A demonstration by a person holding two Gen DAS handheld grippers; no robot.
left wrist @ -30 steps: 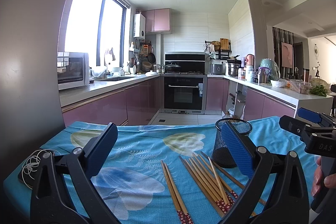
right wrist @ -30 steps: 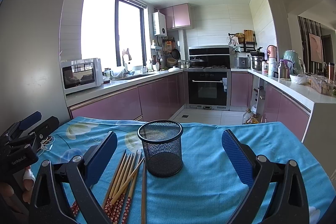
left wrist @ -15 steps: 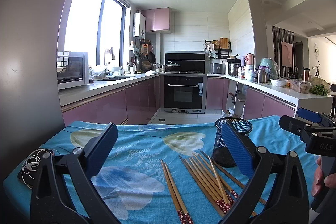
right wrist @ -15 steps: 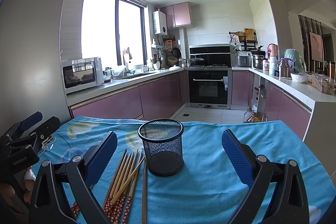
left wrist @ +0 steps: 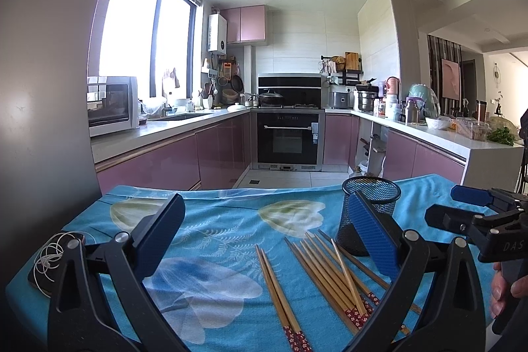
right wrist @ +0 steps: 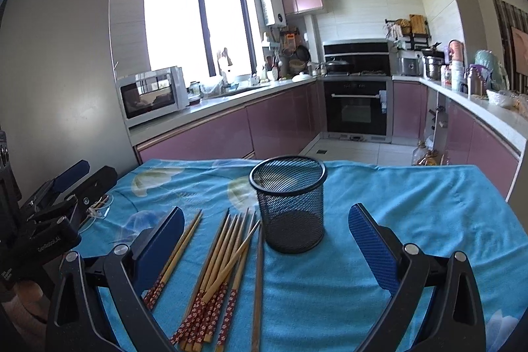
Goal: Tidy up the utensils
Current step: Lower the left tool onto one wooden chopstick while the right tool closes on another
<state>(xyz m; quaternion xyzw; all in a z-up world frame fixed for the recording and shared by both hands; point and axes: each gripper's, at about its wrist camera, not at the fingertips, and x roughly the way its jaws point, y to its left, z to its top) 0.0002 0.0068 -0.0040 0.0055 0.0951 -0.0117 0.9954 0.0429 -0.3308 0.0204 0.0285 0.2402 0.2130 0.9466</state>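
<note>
On blue floral cloth [right wrist: 412, 210], chopsticks [right wrist: 224, 256] beside mesh cup [right wrist: 290, 203], earphone wire [left wrist: 49, 256] left, both hand-held grippers [left wrist: 264, 240] [right wrist: 264, 240] spread, empty

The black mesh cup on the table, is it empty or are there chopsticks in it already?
Empty. Through the mesh cup its bare bottom shows, and the chopsticks all lie flat on the cloth beside it.

Black mesh cup [right wrist: 290, 203], tan chopsticks [right wrist: 217, 259] (red floral ends), blue floral cloth [right wrist: 412, 210], pink cabinets [right wrist: 211, 137]

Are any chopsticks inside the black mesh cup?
No, the black mesh cup is empty, and the chopsticks all lie on the blue tablecloth beside it.
</note>
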